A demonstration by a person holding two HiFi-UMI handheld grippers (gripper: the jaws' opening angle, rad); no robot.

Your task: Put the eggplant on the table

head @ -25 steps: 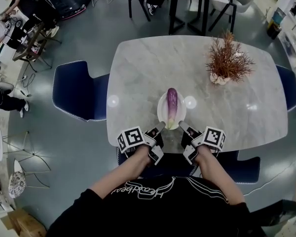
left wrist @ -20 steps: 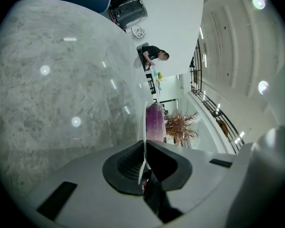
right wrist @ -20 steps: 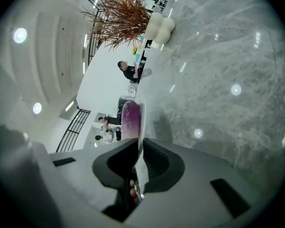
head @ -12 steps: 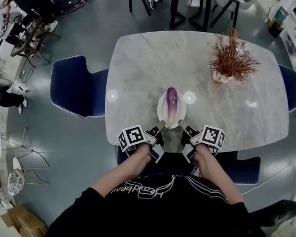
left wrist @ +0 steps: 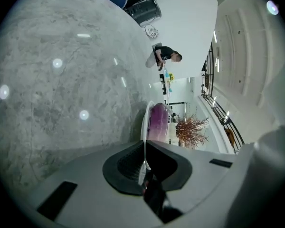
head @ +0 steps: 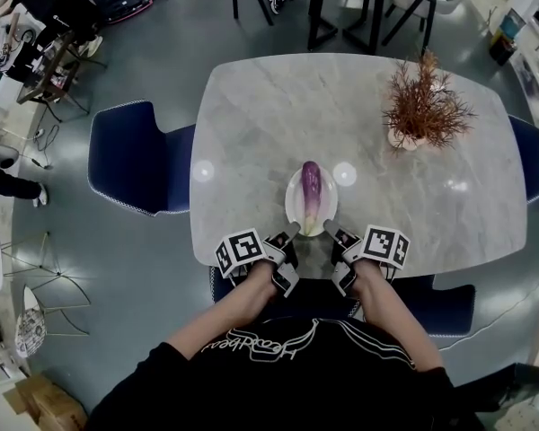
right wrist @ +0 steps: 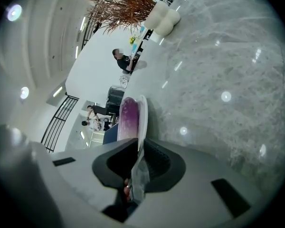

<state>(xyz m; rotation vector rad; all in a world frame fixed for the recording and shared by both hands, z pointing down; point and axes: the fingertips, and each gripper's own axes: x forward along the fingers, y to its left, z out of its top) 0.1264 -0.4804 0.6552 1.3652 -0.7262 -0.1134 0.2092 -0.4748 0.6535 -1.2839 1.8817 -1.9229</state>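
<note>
A purple eggplant (head: pixel 312 185) lies lengthwise on a white oval plate (head: pixel 296 206) over the near middle of the grey marble table (head: pixel 278 115). My left gripper (head: pixel 290 233) is shut on the plate's near-left rim. The right gripper (head: pixel 331 230) is shut on its near-right rim. The left gripper view shows the thin plate rim (left wrist: pixel 145 127) pinched between the left gripper's (left wrist: pixel 143 163) dark pads, with the eggplant (left wrist: pixel 157 122) behind it. In the right gripper view the plate (right wrist: pixel 142 115) runs into the right gripper (right wrist: pixel 137 163), the eggplant (right wrist: pixel 128 118) beside the rim. I cannot tell whether the plate touches the table.
A white vase of dried red-brown branches (head: pixel 422 106) stands at the table's far right. Blue chairs stand at the left (head: pixel 135 155), at the right edge (head: pixel 534 164) and under the near edge (head: pixel 431 299). Other tables and people are farther off.
Both grippers keep their hold on the plate's rim. The head view has shifted slightly; plate and eggplant sit at about the same spot on the table.
</note>
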